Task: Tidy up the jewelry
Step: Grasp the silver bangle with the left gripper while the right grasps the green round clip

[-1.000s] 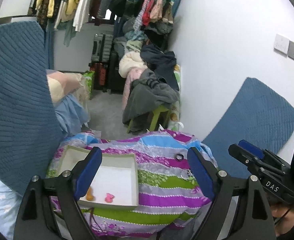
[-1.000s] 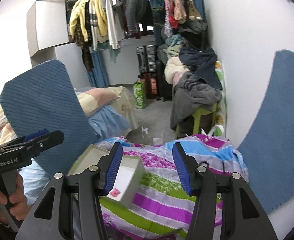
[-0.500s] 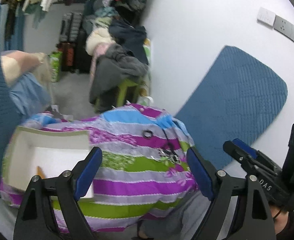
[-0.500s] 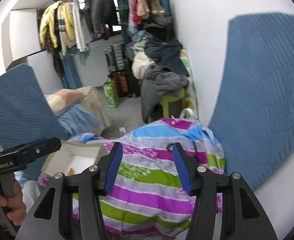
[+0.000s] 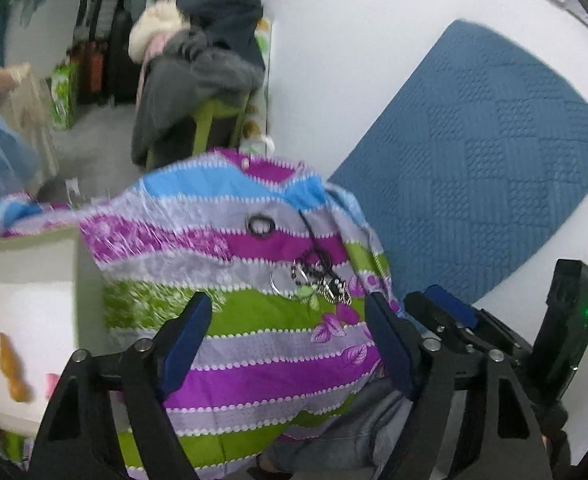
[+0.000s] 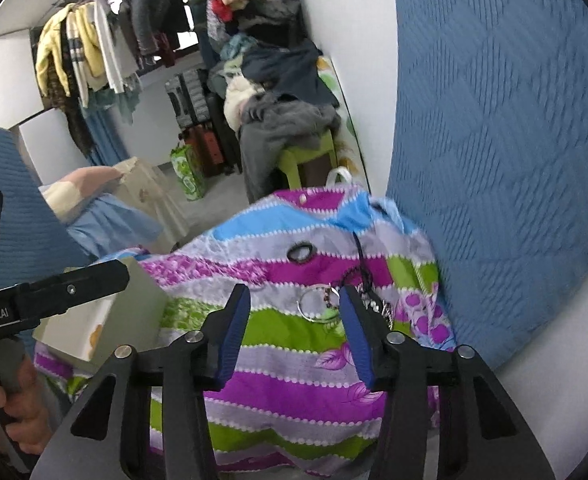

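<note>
Right wrist view: your right gripper (image 6: 294, 312) hangs with jaws apart over the silver ring cluster (image 6: 325, 304) (dark ring (image 6: 302, 253) beyond) on the striped cloth (image 6: 294, 384). Your left gripper (image 5: 290, 328) is also parted, the box (image 5: 26, 320) beside it.

A: Was the whole box (image 5: 34, 264) visible?

B: No. In the left wrist view the picture's left edge cut it off, and it was blurred. The orange thing (image 5: 12, 368) inside was too smeared to name.

A: And the jewelry pile (image 6: 325, 300)?

B: In the right wrist view the right gripper's finger (image 6: 353, 336) hid a part of it. The single pieces were too small to tell apart.
</note>
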Tool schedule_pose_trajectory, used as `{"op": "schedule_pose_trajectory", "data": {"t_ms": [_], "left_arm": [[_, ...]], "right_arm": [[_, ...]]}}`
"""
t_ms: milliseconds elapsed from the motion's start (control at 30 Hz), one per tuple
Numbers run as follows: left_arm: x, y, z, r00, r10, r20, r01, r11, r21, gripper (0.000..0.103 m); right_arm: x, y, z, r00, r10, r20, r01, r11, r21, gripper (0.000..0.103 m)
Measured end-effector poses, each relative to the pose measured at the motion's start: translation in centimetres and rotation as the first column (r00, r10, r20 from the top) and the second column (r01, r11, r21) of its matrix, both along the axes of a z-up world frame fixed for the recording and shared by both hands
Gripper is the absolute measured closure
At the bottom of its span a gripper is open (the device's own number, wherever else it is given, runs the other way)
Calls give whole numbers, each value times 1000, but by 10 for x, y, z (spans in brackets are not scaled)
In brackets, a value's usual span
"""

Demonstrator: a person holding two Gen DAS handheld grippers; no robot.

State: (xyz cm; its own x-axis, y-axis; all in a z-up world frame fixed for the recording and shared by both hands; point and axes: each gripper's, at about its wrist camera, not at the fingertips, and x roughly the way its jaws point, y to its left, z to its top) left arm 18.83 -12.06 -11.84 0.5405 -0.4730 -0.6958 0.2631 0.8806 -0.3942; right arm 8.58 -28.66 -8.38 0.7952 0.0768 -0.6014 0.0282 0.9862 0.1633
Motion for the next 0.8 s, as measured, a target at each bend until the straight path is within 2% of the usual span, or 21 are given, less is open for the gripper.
{"op": "schedule_pose_trajectory", "data": {"t_ms": [333,433,500,567,667,800], "left_arm": [[52,-24,-67,994,-18,-110,19,1000,10,44],[65,-28,-84,991,-13,-130,15,1000,12,45],[72,-29,-93,989,-11,-145,12,1000,7,46],[79,-29,-103,986,-5,-165,4,1000,-10,57],[88,-33,-115,982,-12,-191,10,1000,-16,58],[94,-41,-121,982,-30,-187,29,1000,-10,61]], "right_arm": [[60,-21,-72,989,45,-142,-33,996,86,68],[82,-29,-94,980,54,-190,-30,992,126,70],[95,-33,-106,975,57,-215,-28,990,135,70],[106,-35,-114,969,56,-239,-24,991,134,70],[119,-38,-126,962,47,-268,-11,991,135,70],[129,-35,-139,950,46,-309,-14,995,103,70]]}}
